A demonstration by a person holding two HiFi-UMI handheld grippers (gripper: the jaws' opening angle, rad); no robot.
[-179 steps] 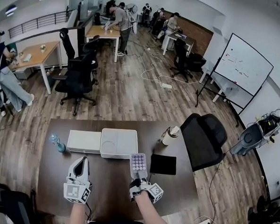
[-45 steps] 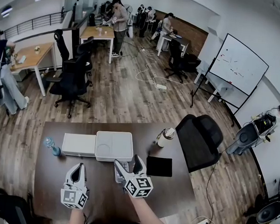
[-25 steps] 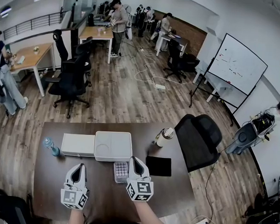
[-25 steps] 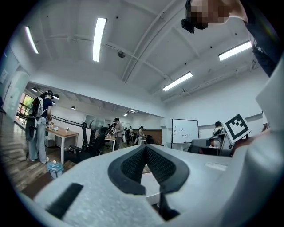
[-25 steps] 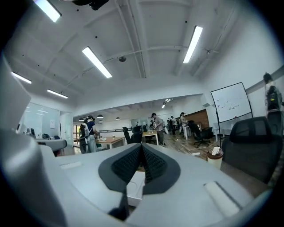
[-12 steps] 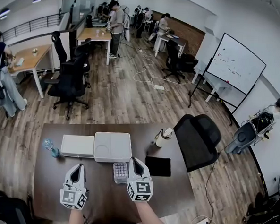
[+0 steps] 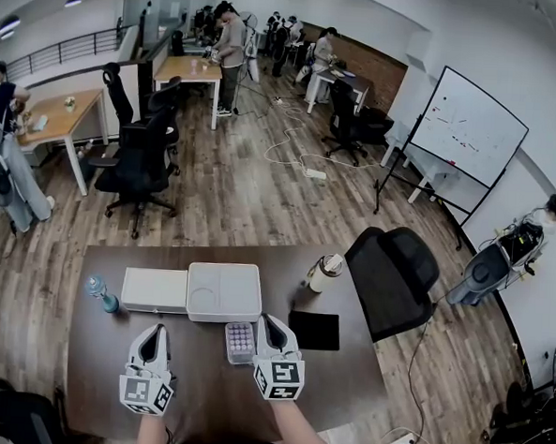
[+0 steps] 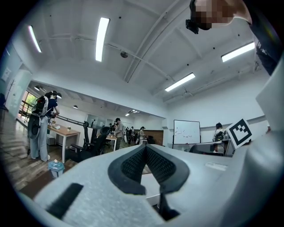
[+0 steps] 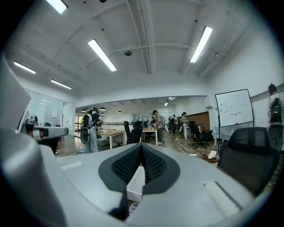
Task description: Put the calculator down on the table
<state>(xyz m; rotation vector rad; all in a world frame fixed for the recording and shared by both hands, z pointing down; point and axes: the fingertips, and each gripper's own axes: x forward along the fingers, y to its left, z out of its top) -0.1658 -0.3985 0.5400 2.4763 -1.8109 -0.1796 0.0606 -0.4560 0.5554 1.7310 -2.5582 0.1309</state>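
Calculator (image 7: 240,342) lies flat on the table (image 7: 204,383), just left of the right gripper (image 7: 267,321), whose jaws are closed on nothing, left gripper (image 7: 157,332) closed and empty too; looks light, rigid, slick plastic, best pinched across its long edges.

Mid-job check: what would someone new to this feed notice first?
First come the left gripper and right gripper at the near edge of the dark table, both with jaws together. Next is the calculator, lying flat just left of the right gripper, in front of two white boxes. Beyond the table, a black office chair and a whiteboard stand out at the right.
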